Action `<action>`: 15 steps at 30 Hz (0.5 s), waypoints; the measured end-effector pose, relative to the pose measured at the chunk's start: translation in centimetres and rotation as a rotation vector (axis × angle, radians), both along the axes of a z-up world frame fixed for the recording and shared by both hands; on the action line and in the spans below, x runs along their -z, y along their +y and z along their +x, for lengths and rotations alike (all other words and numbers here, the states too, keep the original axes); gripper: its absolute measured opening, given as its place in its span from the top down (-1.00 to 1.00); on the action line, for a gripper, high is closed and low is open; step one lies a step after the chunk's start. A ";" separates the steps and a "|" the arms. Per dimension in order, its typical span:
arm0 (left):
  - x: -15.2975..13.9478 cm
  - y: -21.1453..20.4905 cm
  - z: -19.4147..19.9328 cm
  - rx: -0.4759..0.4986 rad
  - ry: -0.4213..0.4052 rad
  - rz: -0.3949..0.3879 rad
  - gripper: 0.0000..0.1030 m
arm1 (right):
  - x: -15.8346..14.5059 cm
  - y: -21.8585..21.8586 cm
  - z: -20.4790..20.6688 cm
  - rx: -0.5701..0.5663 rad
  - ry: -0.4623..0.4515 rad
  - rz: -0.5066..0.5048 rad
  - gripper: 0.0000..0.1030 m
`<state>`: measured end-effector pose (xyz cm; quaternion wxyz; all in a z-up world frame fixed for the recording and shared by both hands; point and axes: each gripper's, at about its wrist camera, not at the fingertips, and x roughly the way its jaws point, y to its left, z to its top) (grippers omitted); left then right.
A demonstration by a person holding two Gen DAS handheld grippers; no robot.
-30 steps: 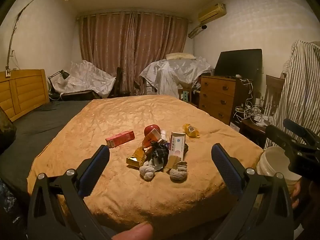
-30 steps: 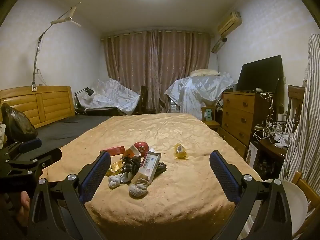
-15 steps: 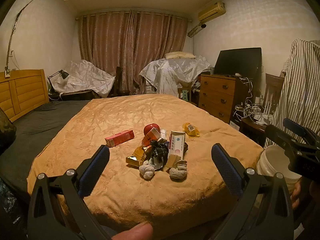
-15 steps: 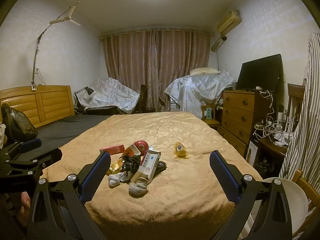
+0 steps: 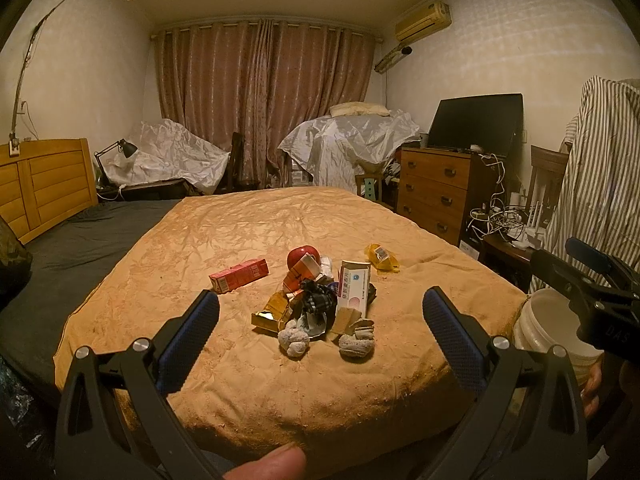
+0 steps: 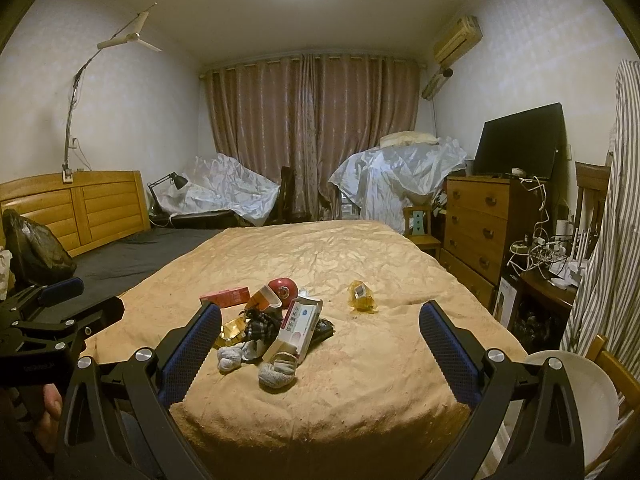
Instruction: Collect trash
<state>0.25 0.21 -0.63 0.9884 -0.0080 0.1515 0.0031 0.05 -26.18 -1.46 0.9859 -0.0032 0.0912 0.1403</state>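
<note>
Left claw (image 5: pixel 320 328) and right claw (image 6: pixel 320 336) both released, nothing held, poised low in frame facing bed (image 5: pixel 360 392). Trash pile (image 5: pixel 320 300) heaped frame centre on bedspread. White bucket (image 5: pixel 548 328) at right edge, likely drop point.

The left gripper (image 5: pixel 320 336) has a black frame and silver screws. Its fingers (image 5: pixel 188 344) carry blue textured pads. A bare thumb (image 5: pixel 268 462) shows below.
</note>
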 end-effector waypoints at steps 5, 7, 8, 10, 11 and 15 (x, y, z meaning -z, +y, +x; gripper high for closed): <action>0.1 -0.2 0.2 0.002 0.003 0.000 -0.91 | 0.3 -0.1 0.5 0.000 0.002 0.000 -0.93; 0.3 -0.3 0.2 0.002 0.004 0.000 -0.91 | 0.3 -0.1 0.5 -0.001 0.003 0.001 -0.93; 0.5 -0.3 0.2 0.001 0.005 0.000 -0.91 | 0.5 -0.1 0.4 -0.003 0.004 0.001 -0.93; 0.6 -0.3 0.2 0.002 0.008 -0.003 -0.91 | 1.1 0.3 0.3 -0.005 0.006 -0.001 -0.93; 1.5 -0.2 0.3 0.002 0.009 -0.003 -0.91 | 1.3 0.4 0.2 -0.007 0.006 -0.002 -0.93; 1.7 -0.2 0.3 0.001 0.009 -0.003 -0.91 | 1.8 0.7 0.8 -0.010 0.011 -0.003 -0.93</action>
